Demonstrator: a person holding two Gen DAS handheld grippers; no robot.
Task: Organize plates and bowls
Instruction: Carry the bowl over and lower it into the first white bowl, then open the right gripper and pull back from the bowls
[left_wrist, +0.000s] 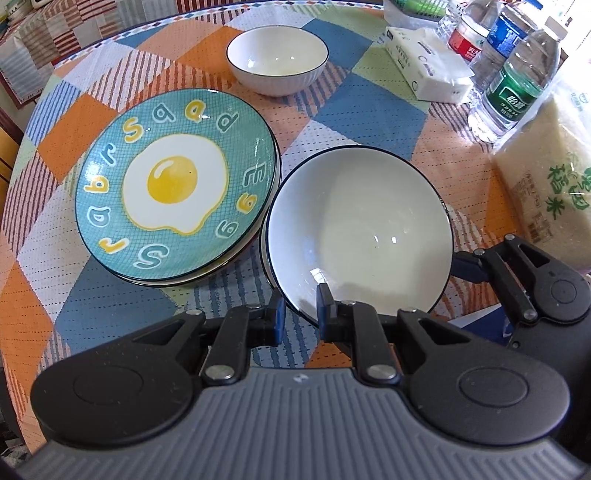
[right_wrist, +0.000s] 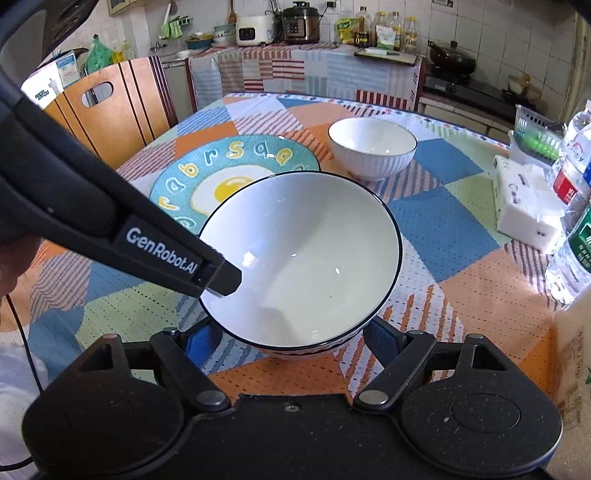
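A white bowl with a dark rim (left_wrist: 362, 232) (right_wrist: 306, 258) is tilted and held just above the table. My left gripper (left_wrist: 301, 314) is shut on its near rim, one finger inside and one outside. My right gripper (right_wrist: 291, 343) is open, its fingers on either side of the bowl's base, not clamping it. A stack of teal plates with a fried-egg picture (left_wrist: 173, 184) (right_wrist: 236, 173) lies just left of the bowl. A second white bowl (left_wrist: 277, 57) (right_wrist: 371, 147) stands upright farther back.
The round table has a patchwork cloth (left_wrist: 369, 114). At the right stand several water bottles (left_wrist: 513, 85), a tissue pack (left_wrist: 424, 62) and a bag of rice (left_wrist: 550, 184). A wooden chair (right_wrist: 110, 107) is at the far left. A kitchen counter (right_wrist: 303, 55) runs behind.
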